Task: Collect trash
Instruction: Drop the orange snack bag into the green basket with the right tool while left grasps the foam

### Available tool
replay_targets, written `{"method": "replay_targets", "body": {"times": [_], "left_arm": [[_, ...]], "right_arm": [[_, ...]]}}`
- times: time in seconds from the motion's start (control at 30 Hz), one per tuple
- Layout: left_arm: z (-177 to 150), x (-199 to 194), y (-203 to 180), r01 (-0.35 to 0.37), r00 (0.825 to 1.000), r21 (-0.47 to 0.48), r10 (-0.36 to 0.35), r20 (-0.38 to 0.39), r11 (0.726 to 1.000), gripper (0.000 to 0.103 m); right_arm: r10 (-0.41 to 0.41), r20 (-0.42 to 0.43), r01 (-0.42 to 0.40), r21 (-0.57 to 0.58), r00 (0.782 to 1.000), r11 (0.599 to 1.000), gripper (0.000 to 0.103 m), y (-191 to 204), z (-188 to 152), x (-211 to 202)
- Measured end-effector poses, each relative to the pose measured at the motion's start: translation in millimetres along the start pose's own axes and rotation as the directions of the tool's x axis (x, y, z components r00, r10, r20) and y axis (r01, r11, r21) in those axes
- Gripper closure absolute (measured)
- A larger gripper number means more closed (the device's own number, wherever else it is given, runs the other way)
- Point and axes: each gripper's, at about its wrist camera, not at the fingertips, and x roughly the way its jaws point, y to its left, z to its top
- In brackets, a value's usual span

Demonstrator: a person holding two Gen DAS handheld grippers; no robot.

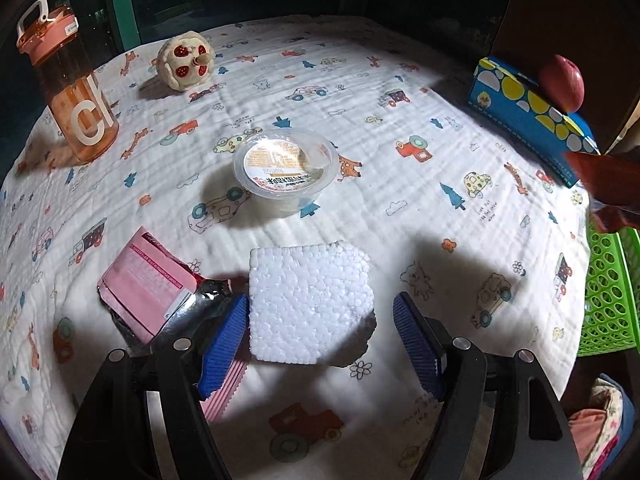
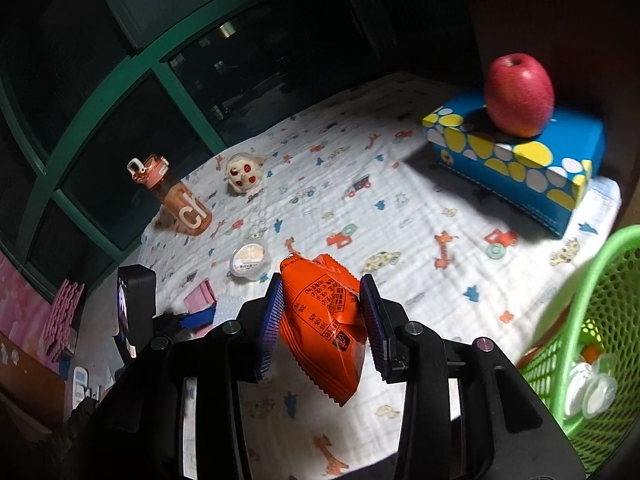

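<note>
Right gripper (image 2: pixel 322 316) clamps orange wrapper (image 2: pixel 326 320) above cloth (image 2: pixel 400 240).

My left jaw covers the near end of the pink wrapper (image 1: pixel 146 288) and one corner of the foam block (image 1: pixel 310 302). In the left wrist view the green basket (image 1: pixel 608 292) is cut off by the right edge, and so is the orange packet (image 1: pixel 608 184) (only a dark, blurred tip shows there). The print on the plastic cup (image 1: pixel 286 168) lid is too small to read. In the right wrist view the basket's contents (image 2: pixel 592 388) are pale shapes I cannot name, and its far side runs out of frame.
</note>
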Motion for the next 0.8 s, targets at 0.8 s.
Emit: {"method": "replay_targets", "body": {"times": [0.8], "left_arm": [[10,-54,-57,0.103,0.989,0.066,-0.109,0.095,0.992,0.043]], "right_arm": [[-0.342,0.056,0.325,0.201,0.938,0.924,0.064,-141,-55,-109]]}}
